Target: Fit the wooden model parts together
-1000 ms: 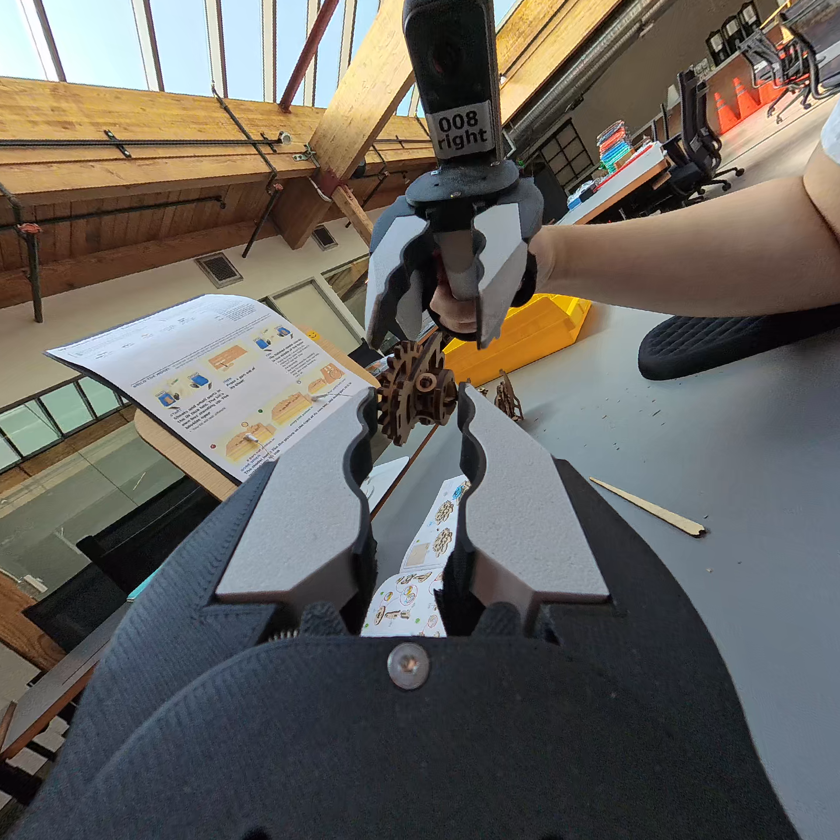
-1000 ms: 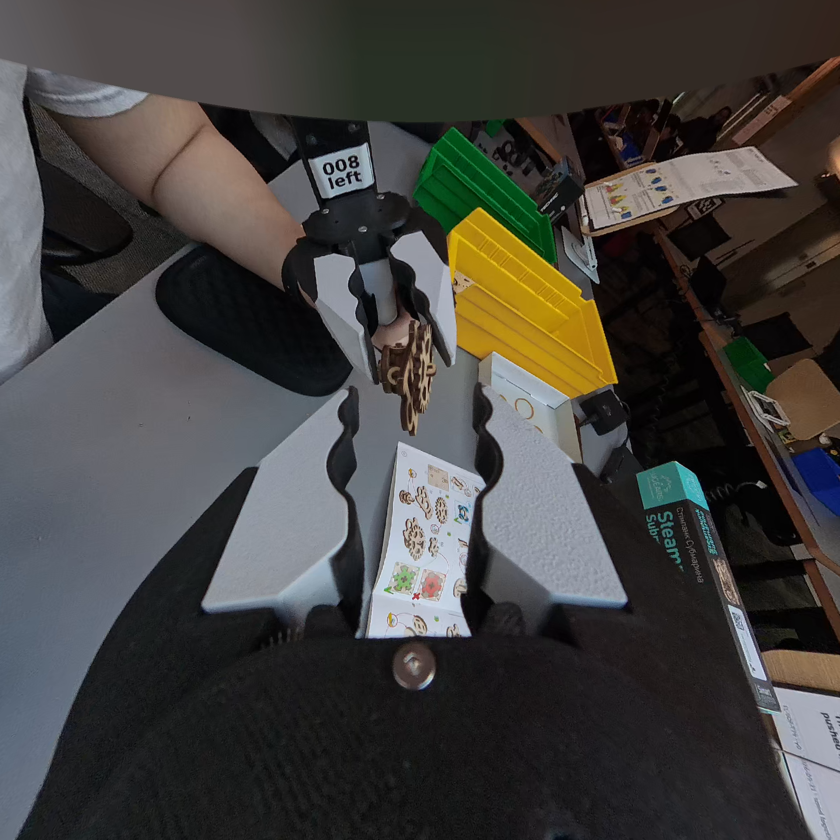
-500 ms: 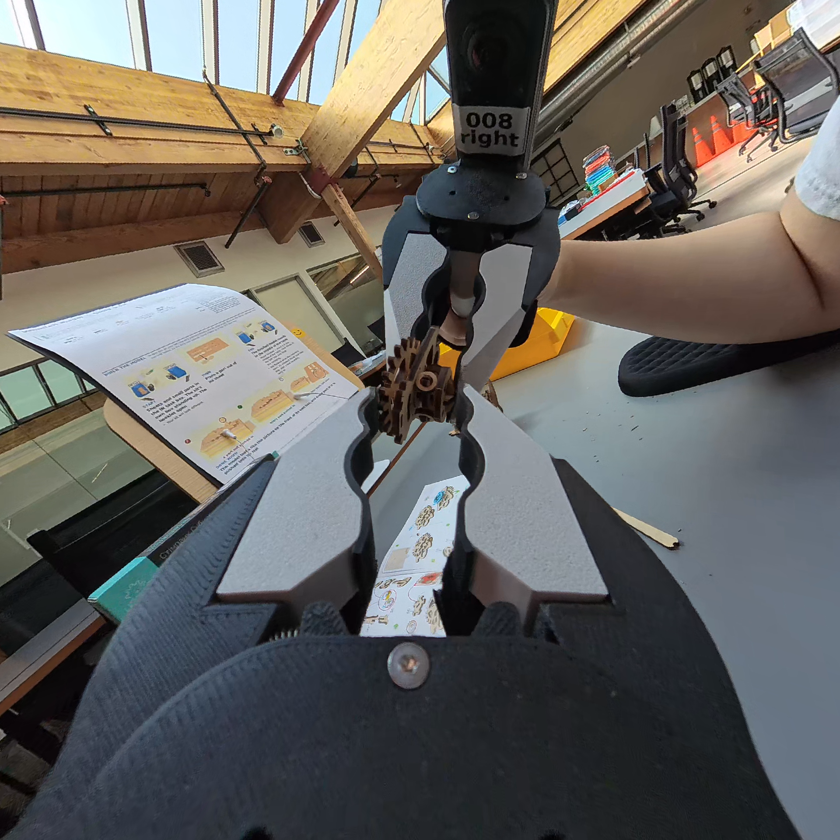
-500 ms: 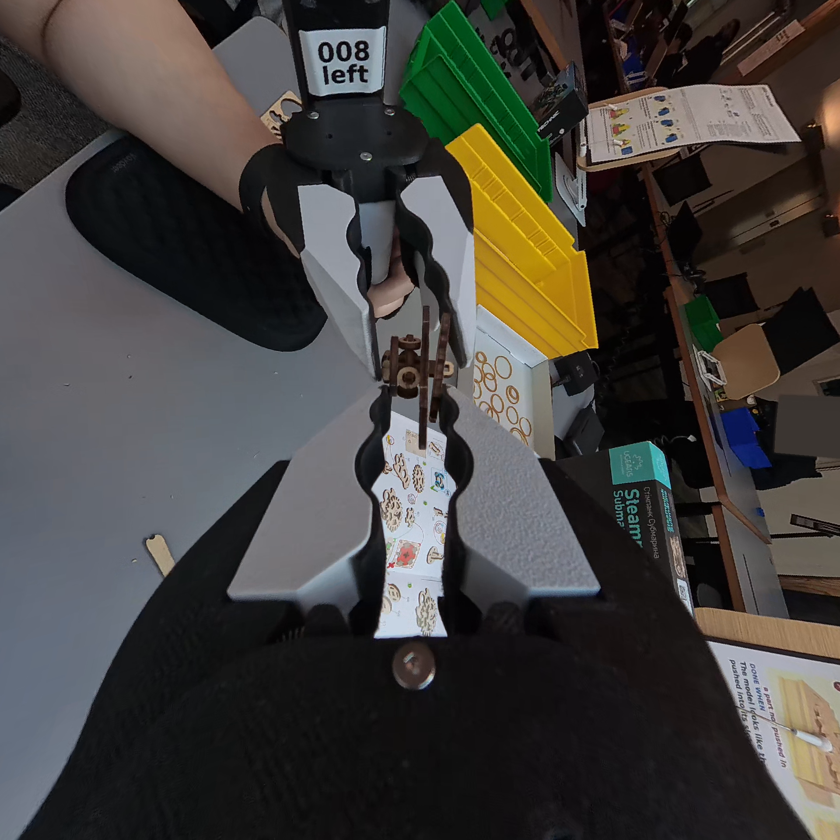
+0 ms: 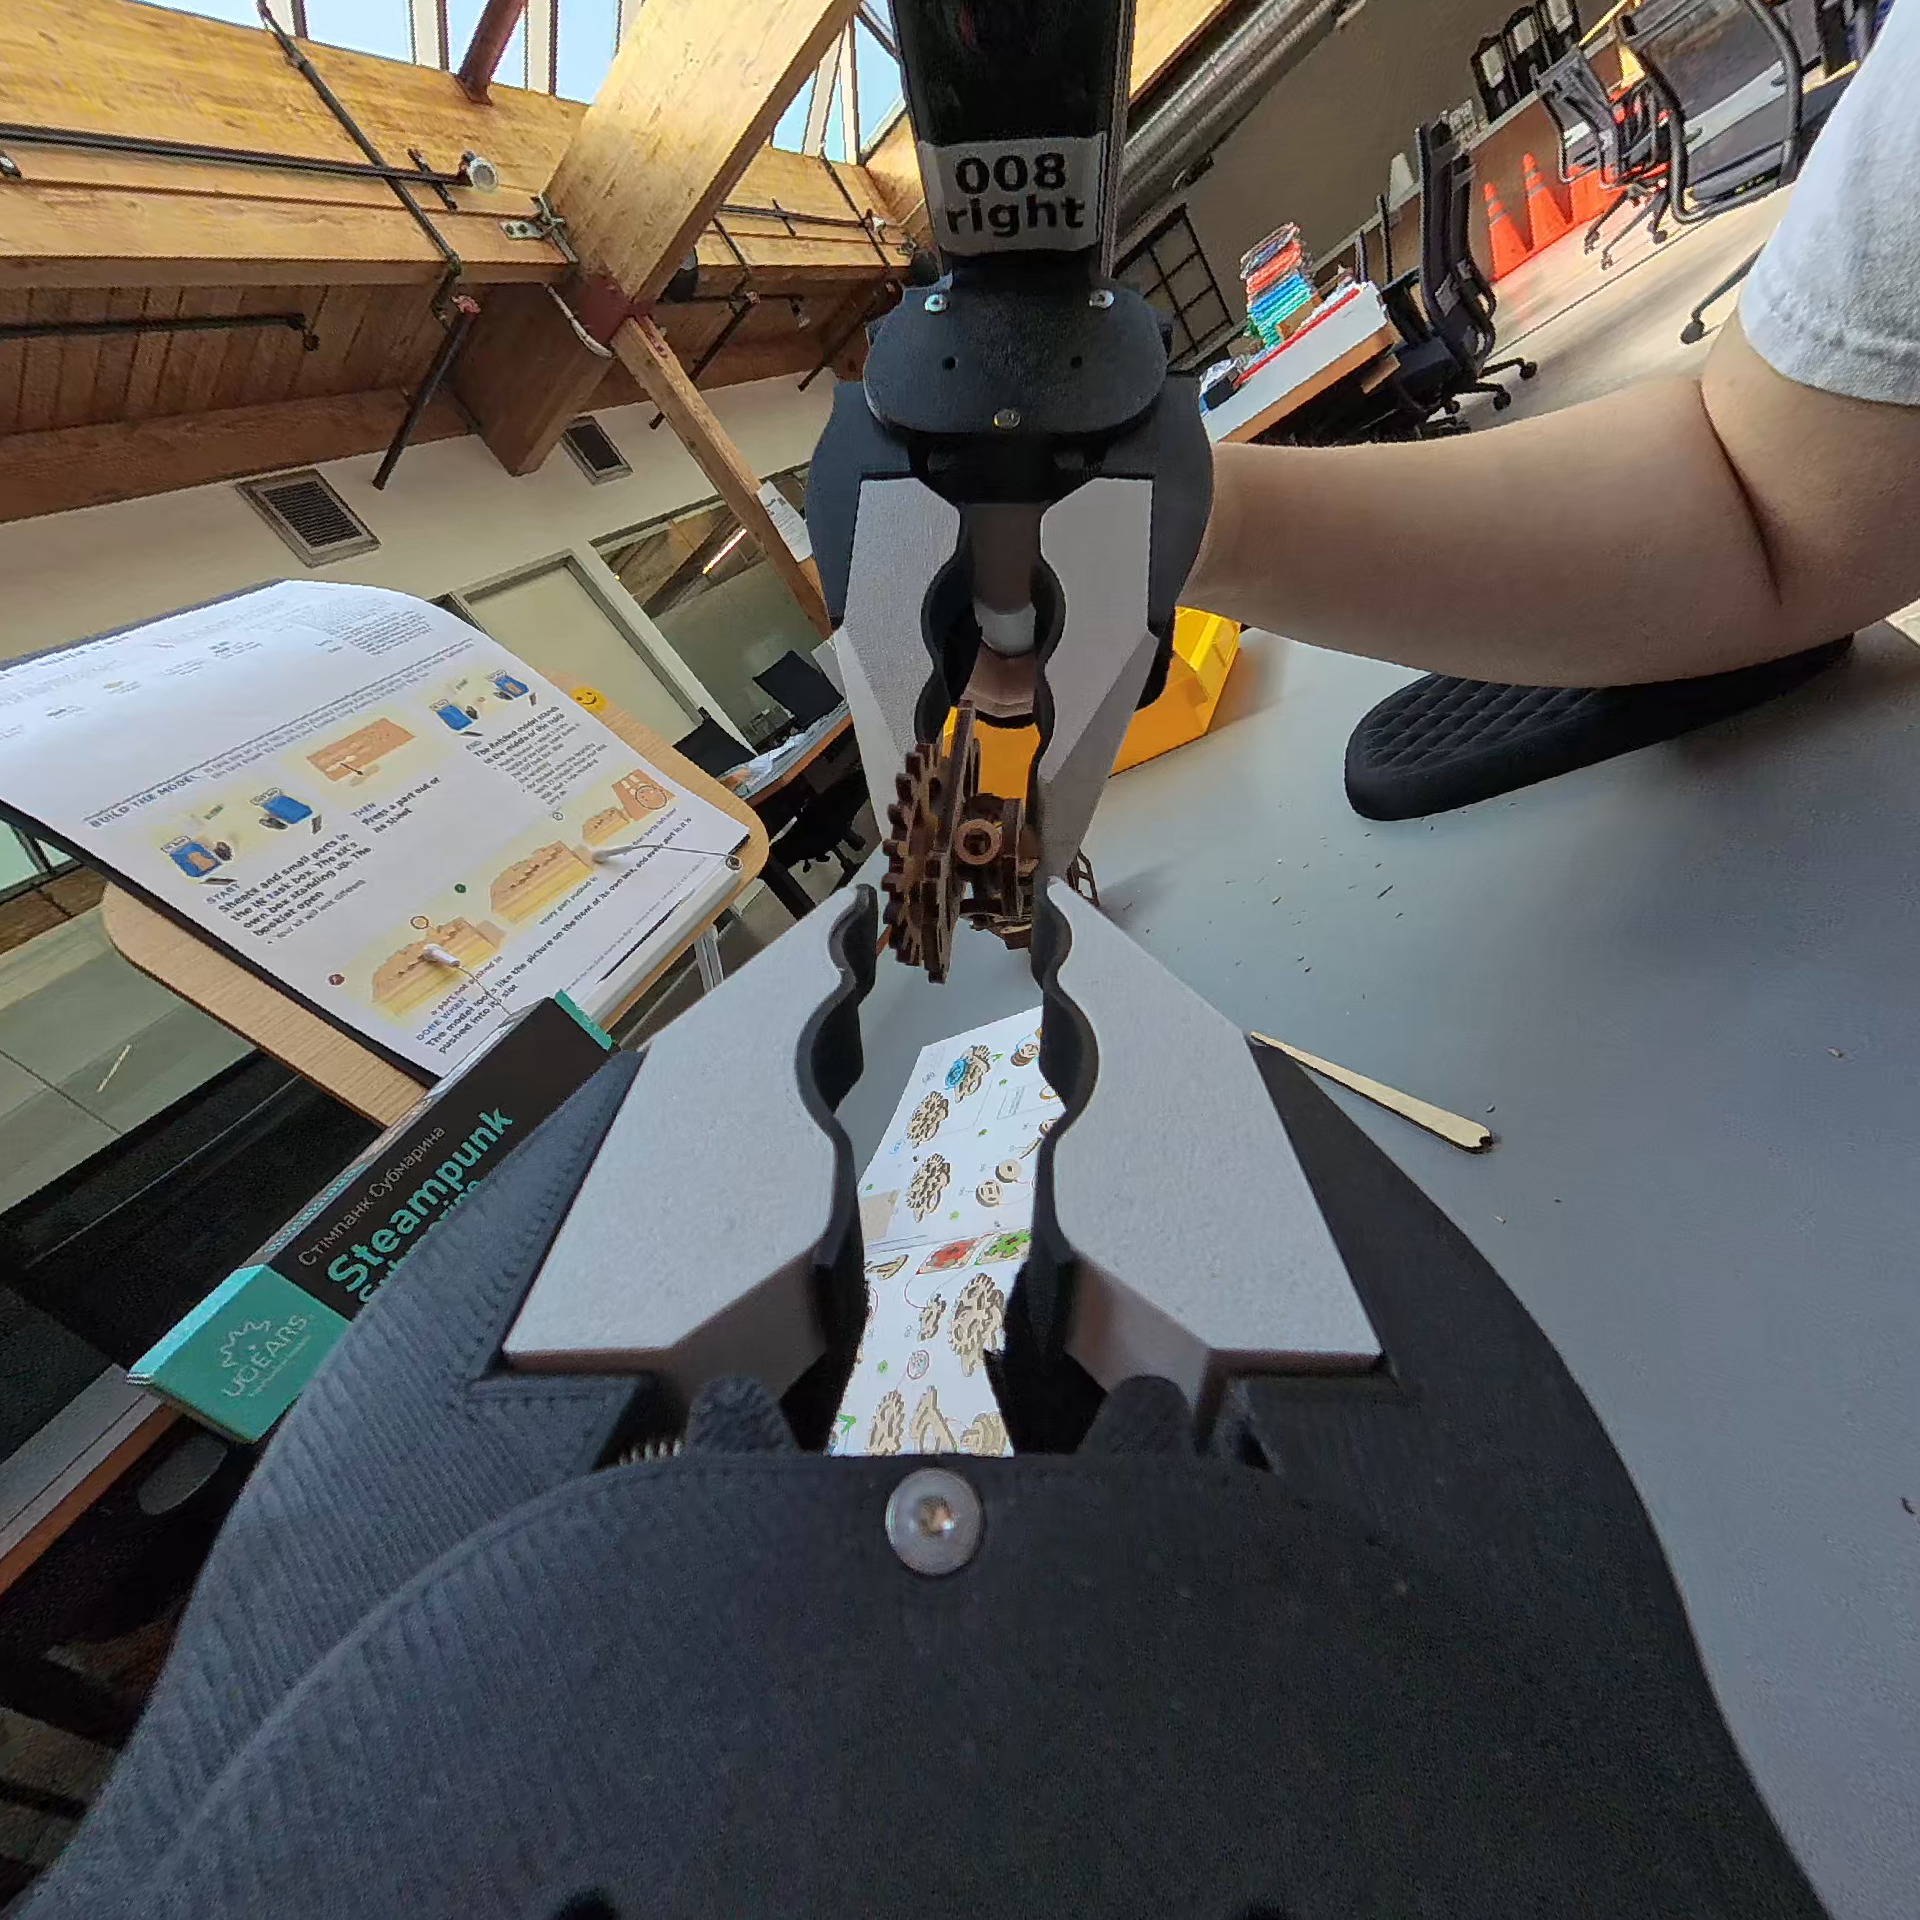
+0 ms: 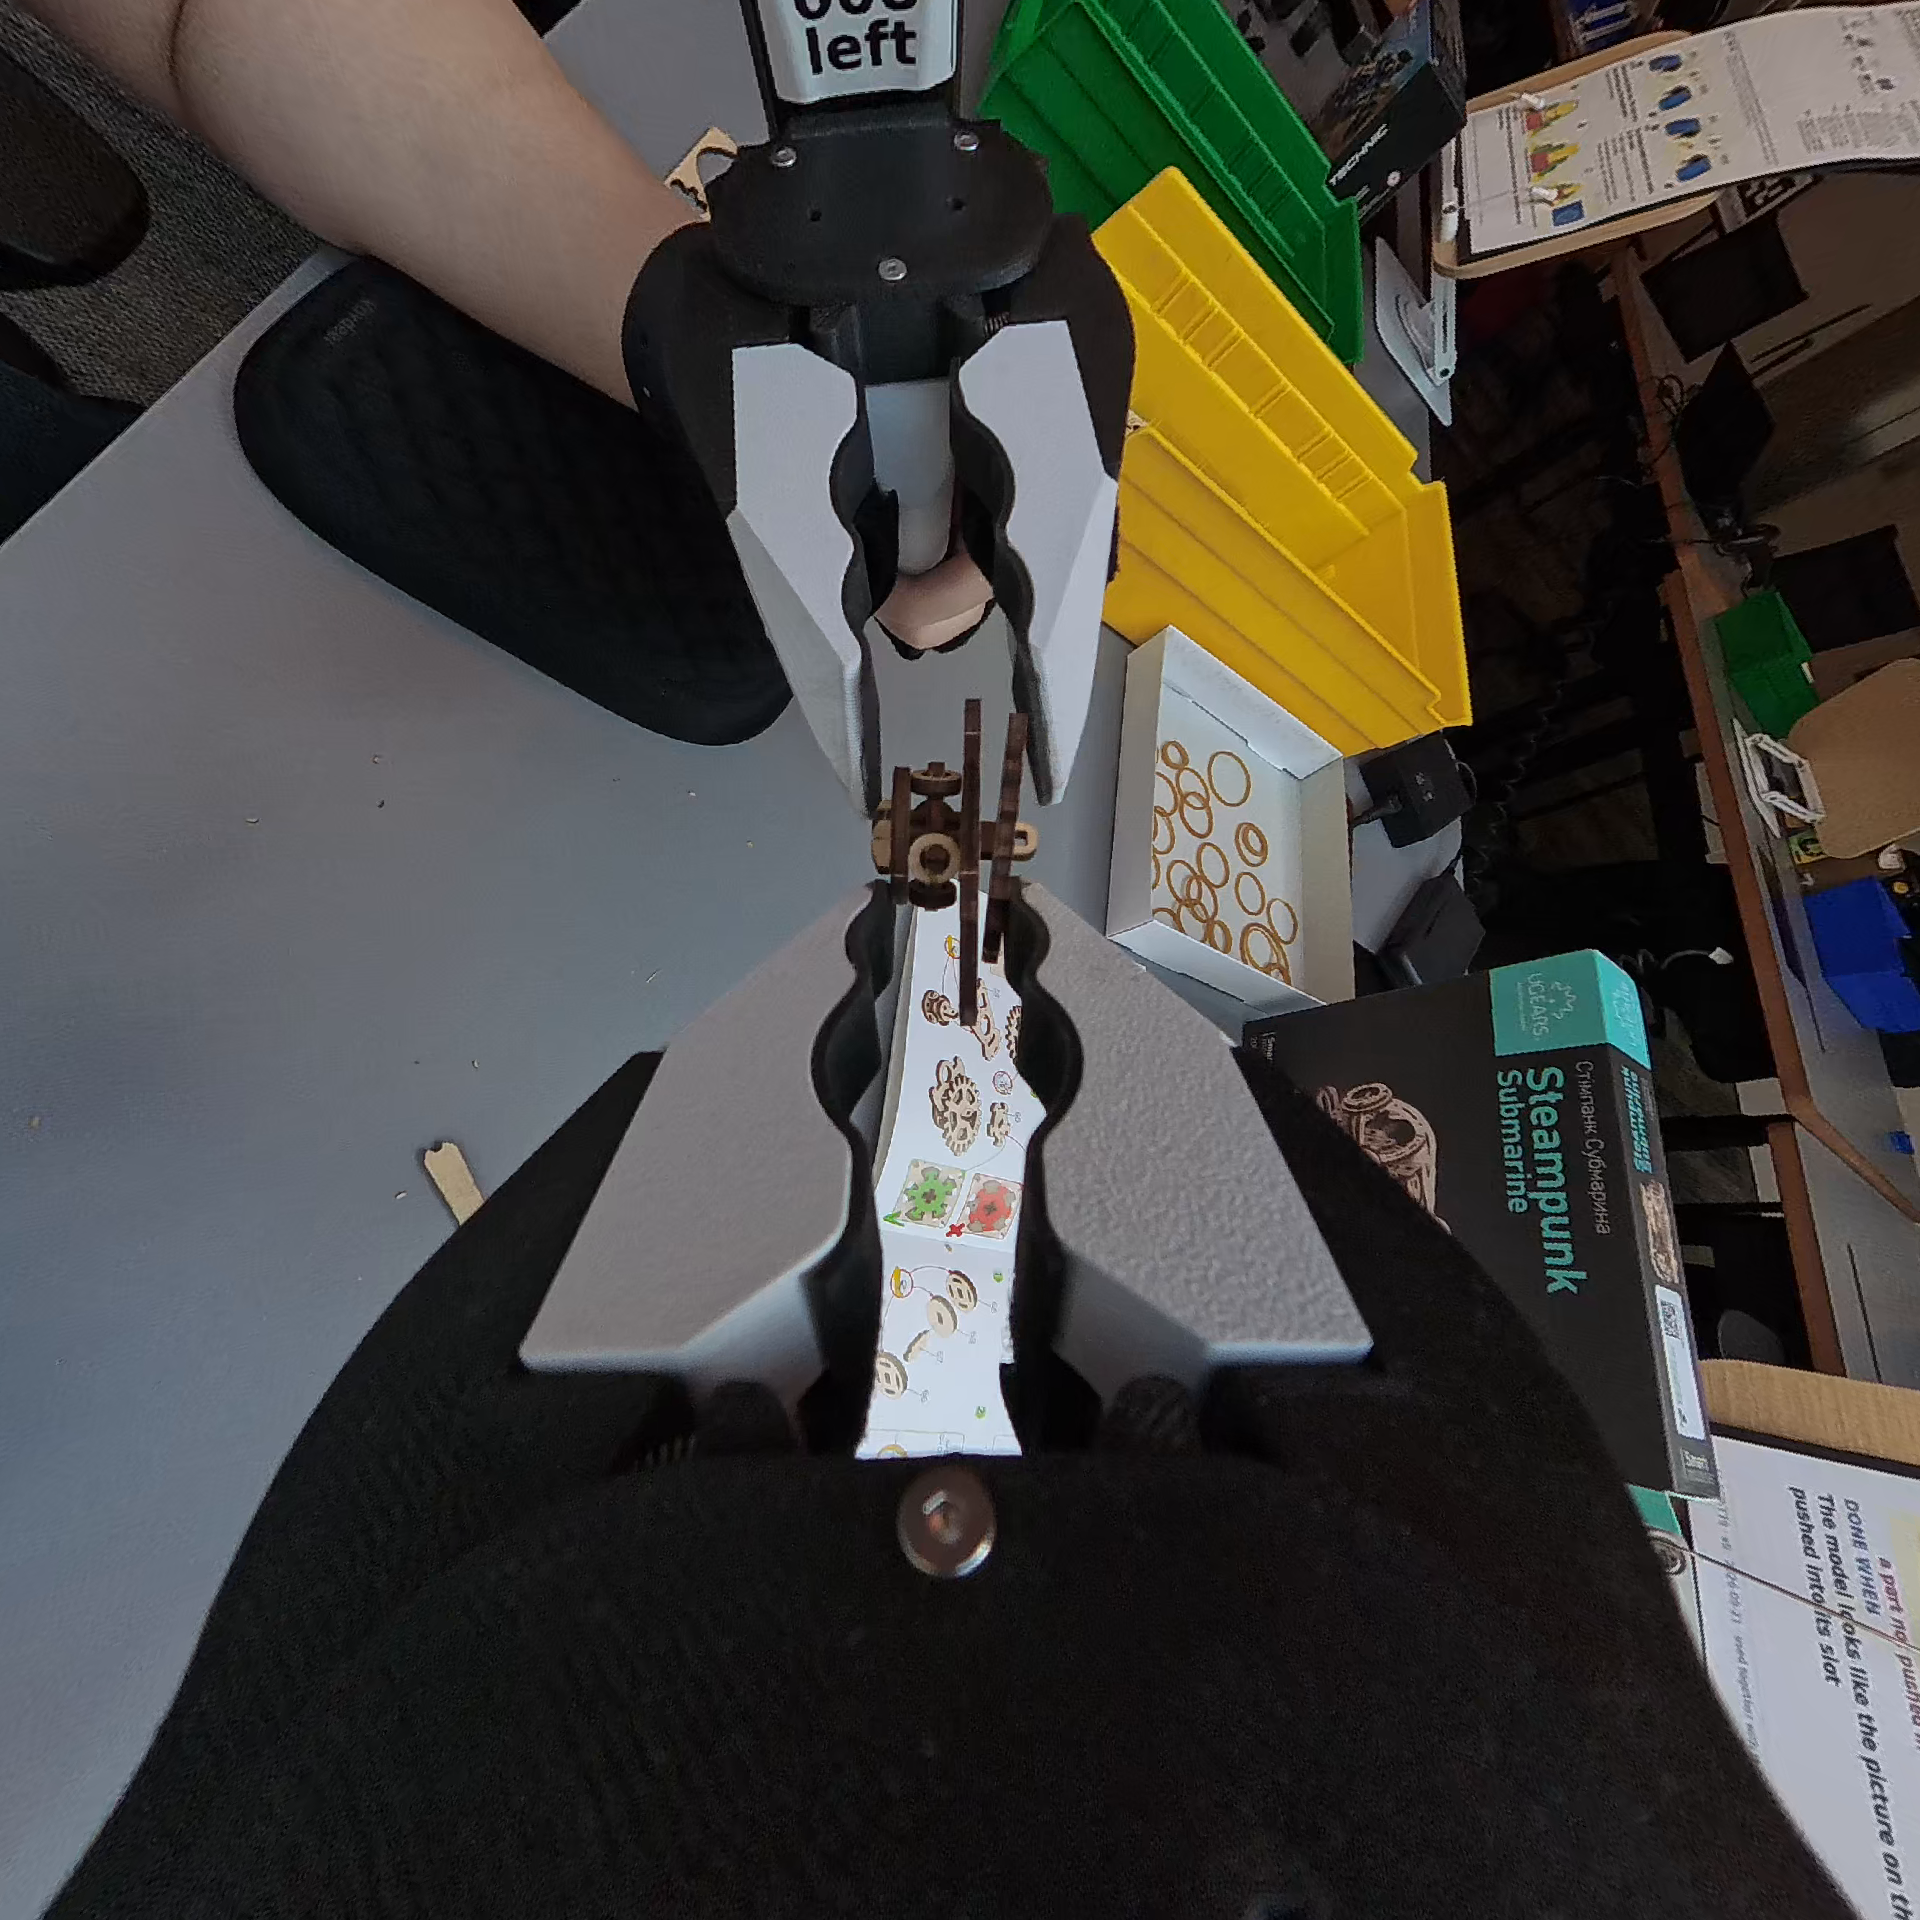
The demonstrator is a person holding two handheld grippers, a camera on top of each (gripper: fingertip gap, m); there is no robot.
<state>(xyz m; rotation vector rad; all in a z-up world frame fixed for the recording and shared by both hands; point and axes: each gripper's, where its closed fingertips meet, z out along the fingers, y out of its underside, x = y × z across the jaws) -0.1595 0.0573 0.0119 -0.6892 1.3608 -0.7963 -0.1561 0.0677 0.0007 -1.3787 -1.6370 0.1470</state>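
Observation:
A small wooden gear assembly (image 5: 940, 852) of two toothed wheels on a hub hangs in the air between the two grippers. My left gripper (image 5: 956, 904) comes at it from below in the left wrist view, with its fingertips pinching the lower part. My right gripper (image 5: 977, 821) meets it head-on from above and is narrowed onto the same piece. In the right wrist view the assembly (image 6: 940, 842) sits edge-on between my right gripper (image 6: 954, 902) and the left gripper (image 6: 956, 795). Both seem to grip it.
An open instruction booklet (image 6: 956, 1143) lies on the grey table below the grippers. A dark kit box (image 6: 1538, 1195), a white tray (image 6: 1195, 665) of rings, and yellow bins (image 6: 1278, 468) and green bins (image 6: 1174, 125) stand to the right. A wooden stick (image 5: 1371, 1091) and a black arm rest (image 6: 468, 499) lie nearby. My two grippers' fingertips are within a few centimetres of each other. Left tips and right tips are each some 20 centimeters from the black arm rest (image 6: 468, 499).
My right gripper was wide open and short of the assembly; it has moved in and narrowed onto it. The left gripper has kept its hold and turned the gears edge-on.

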